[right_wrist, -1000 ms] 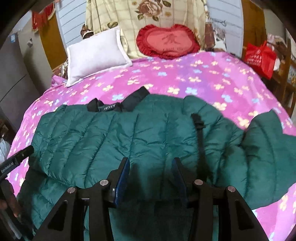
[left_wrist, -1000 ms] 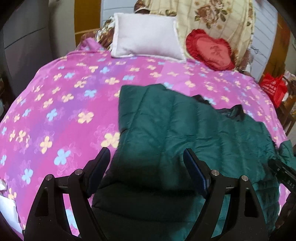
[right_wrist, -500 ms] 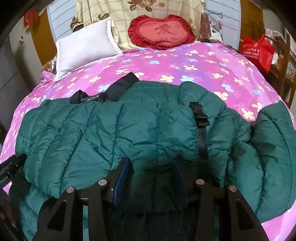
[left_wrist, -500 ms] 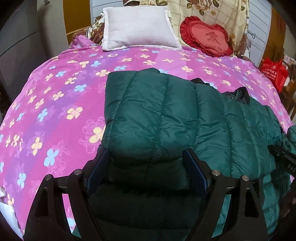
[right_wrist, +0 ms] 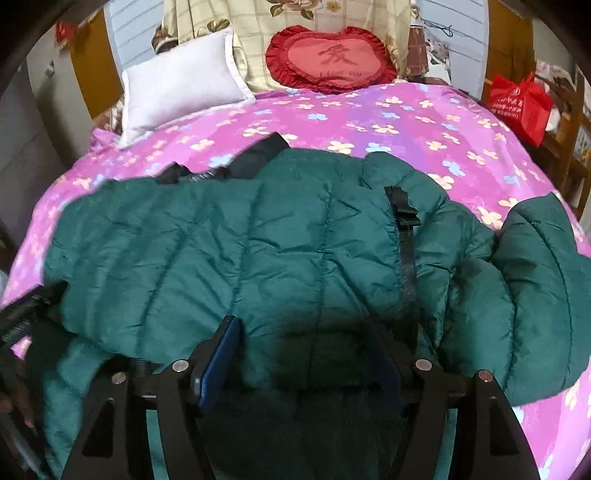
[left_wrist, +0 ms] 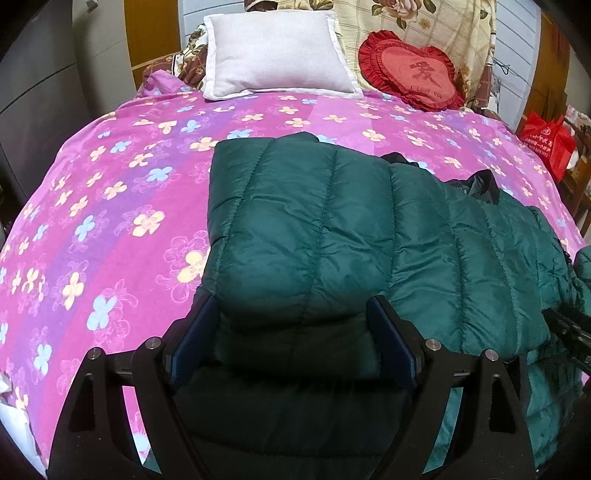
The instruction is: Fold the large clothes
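Note:
A dark green quilted jacket (left_wrist: 314, 221) lies across the pink flowered bedspread (left_wrist: 110, 206), its near part folded over. My left gripper (left_wrist: 291, 306) is open wide, and the thick folded edge fills the gap between its blue pads. In the right wrist view the jacket (right_wrist: 258, 251) shows a black strap (right_wrist: 404, 236), a black collar (right_wrist: 258, 158) and a sleeve (right_wrist: 535, 277) lying off to the right. My right gripper (right_wrist: 303, 325) rests on the near edge; its jaws are opening, with green fabric loose between them.
A white pillow (left_wrist: 277, 51), a red heart cushion (left_wrist: 413, 74) and a floral quilt (right_wrist: 295, 22) sit at the head of the bed. A red bag (right_wrist: 521, 103) stands beside the bed on the right, a grey cabinet (left_wrist: 33, 92) on the left.
My left gripper has sunk onto the jacket's folded edge, which now sits between its pads. The right jaws have spread apart, and they no longer pinch the fabric.

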A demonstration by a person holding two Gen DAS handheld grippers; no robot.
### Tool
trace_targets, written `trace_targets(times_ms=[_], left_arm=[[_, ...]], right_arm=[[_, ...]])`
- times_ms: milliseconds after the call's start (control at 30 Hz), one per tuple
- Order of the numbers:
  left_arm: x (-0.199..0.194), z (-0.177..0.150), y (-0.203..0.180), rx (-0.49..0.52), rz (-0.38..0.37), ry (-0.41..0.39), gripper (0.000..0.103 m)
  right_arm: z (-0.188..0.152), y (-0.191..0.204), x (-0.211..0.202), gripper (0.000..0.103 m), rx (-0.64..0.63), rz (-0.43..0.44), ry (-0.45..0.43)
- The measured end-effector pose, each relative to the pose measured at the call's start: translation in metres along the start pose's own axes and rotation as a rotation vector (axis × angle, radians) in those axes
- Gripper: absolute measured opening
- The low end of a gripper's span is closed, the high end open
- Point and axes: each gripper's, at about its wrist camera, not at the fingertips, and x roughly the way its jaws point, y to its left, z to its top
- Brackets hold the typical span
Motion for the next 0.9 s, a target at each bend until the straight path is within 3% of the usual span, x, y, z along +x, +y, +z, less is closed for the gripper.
trace_targets(times_ms=[100,433,900], left_arm=[[-0.009,0.0,0.0,-0.017,-0.034,-0.002,0.084],[-0.039,-0.008,-0.026,0.028,-0.118,0.0,0.084],[-0.085,-0.033,-0.066,0.058,-0.174,-0.004,0.084]], right_arm=[[-0.004,-0.004,-0.019,0.067,0.028,0.044,-0.024],[-0.028,-0.014,-0.056,0.067,0.023,-0.014,-0.06],[-0.052,-0.028,-0.095,0.071,0.008,-0.051,-0.078]])
